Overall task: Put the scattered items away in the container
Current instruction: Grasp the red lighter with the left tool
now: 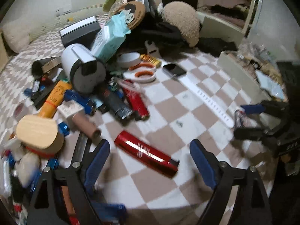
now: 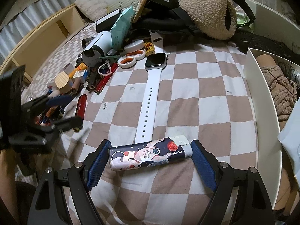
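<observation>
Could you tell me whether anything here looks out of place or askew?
Yes: the white cylindrical device lies tipped on its side in the pile, with a teal packet leaning on it. The smartwatch lies flat, apart from the heap.

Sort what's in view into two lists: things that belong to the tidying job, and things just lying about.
Job:
astronaut lighter, between the right tongs
red lighter, ahead of the open left tongs
white container
smartwatch
scissors

Lying about:
checkered blanket
fleece hat
wooden shelf

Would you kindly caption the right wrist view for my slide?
Right gripper jaws grip an astronaut-print lighter endwise above a checkered blanket, beside a white watch.
</observation>
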